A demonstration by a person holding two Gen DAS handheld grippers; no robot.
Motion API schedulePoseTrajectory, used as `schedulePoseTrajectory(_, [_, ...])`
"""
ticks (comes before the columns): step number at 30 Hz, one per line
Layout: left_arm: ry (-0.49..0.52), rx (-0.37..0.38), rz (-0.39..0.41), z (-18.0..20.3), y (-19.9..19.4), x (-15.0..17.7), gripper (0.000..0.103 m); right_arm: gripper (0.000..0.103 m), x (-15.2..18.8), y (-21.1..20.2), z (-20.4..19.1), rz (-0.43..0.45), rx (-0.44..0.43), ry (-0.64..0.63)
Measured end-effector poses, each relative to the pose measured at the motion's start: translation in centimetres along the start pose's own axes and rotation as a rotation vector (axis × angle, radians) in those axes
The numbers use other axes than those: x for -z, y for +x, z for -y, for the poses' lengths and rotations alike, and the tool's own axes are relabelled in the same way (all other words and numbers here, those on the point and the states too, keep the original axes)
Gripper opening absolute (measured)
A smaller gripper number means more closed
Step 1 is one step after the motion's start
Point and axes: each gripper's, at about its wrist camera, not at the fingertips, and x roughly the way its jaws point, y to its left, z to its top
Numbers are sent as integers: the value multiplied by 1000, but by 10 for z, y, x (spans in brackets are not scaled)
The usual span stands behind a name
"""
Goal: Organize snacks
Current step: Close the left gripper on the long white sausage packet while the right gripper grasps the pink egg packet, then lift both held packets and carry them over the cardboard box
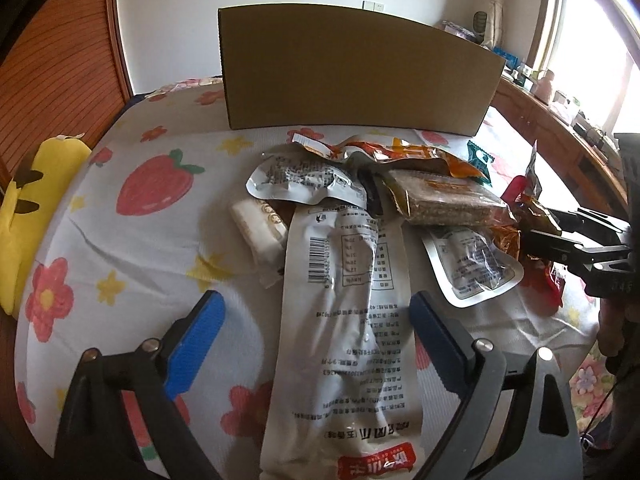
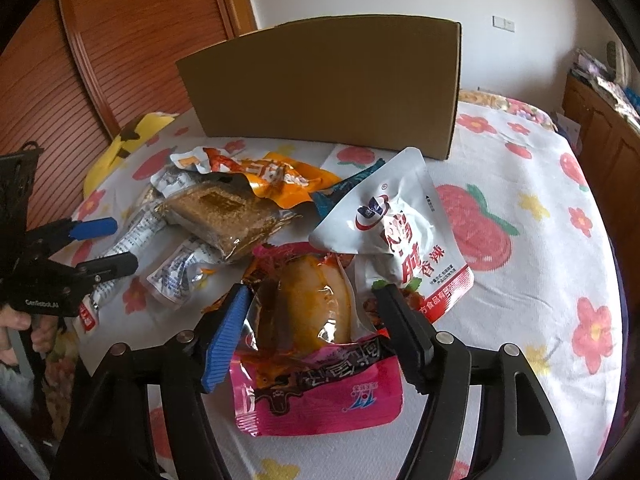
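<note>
Left gripper (image 1: pixel 316 344) spread wide, straddling the long white packet (image 1: pixel 344 320) on the strawberry sheet (image 1: pixel 132 240), not yet pinching. Best closed squarely across the packet's narrow width, below the barcode, then lifted clear of the pile. Right gripper (image 2: pixel 308 336) likewise released, flanking the pink pouch (image 2: pixel 316 360) with its jaws not yet touching; worth centring before the squeeze. Cardboard box (image 2: pixel 328 88) upright behind the heap, high-walled, so packets must rise well over its rim. Open bedding right of the snacks for swinging wide.
</note>
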Motion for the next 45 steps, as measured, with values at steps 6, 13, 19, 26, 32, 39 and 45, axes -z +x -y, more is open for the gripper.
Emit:
schedulePoseTrajectory(6, [67,4,27,8,-7,7,68,72,-1,3,-1,-16,-10,-14])
schedulePoseTrajectory(13, [39,14,44,-2,-18,9,42,72,-1,3,1,-19,-15,-11])
schedulePoseTrajectory(19, [47,18,54,-4,-24,12,39,62,-1,0,0,-14,-22,-7])
schedulePoseTrajectory(26, [106,-8,90,10,-35,18,37,46,0,-8,0,7,1,-4])
schedulePoseTrajectory(32, [99,-2,120,10,-47,18,37,43,0,-14,-5,18,-3,-14])
schedulePoseTrajectory(39, [78,-11,166,5,-58,17,38,43,-3,-20,-12,35,-57,-4])
schedulePoseTrajectory(45, [79,-8,159,6,-58,21,38,45,2,-16,-22,21,-24,-59])
